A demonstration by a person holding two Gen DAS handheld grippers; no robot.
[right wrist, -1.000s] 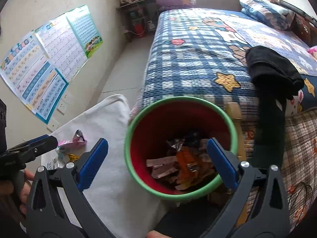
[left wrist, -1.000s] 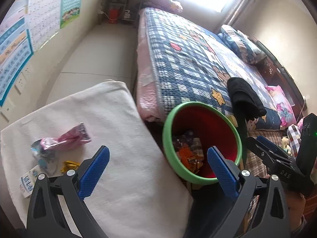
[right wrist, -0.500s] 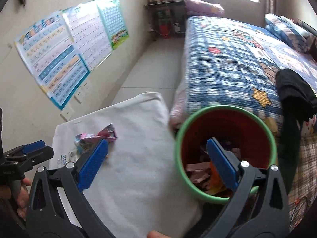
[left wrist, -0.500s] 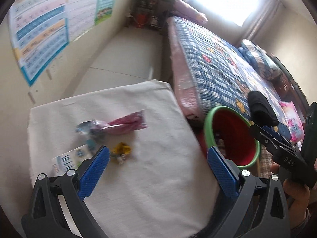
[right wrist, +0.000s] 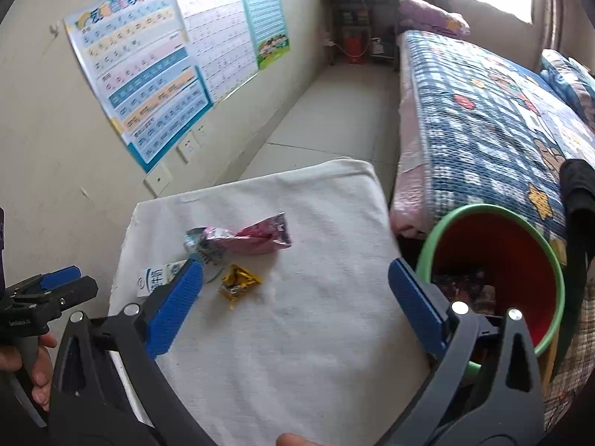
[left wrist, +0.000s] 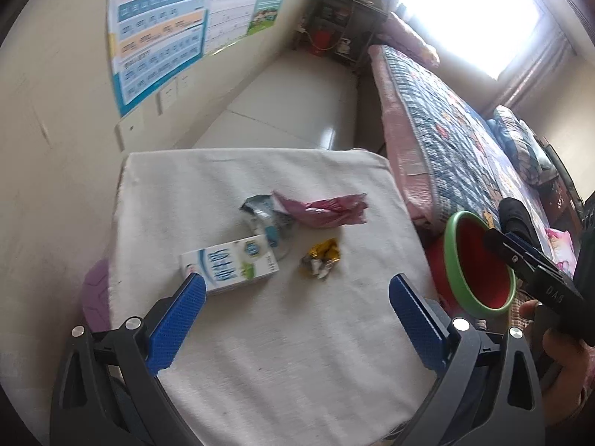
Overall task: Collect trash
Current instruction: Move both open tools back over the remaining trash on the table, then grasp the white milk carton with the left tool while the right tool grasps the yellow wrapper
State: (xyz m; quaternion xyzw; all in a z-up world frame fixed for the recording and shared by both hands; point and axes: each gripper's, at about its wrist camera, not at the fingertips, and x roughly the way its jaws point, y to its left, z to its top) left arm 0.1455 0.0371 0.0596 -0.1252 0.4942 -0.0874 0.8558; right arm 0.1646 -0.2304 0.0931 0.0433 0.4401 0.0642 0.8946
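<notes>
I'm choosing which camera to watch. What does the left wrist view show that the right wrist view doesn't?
Only the left wrist view shows the whole milk carton and the right tongs. Only the right wrist view shows trash lying inside the red bin and the left tongs. Both show the pink wrapper, the yellow wrapper and the white cloth.

Right gripper [right wrist: 295,284] open above white cloth [right wrist: 297,353]; pink wrapper [right wrist: 253,239], yellow wrapper [right wrist: 238,282] near; green-rimmed red bin [right wrist: 520,252] right.

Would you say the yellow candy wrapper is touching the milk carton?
Apart: the left wrist view shows bare white cloth between the yellow candy wrapper and the milk carton.
</notes>
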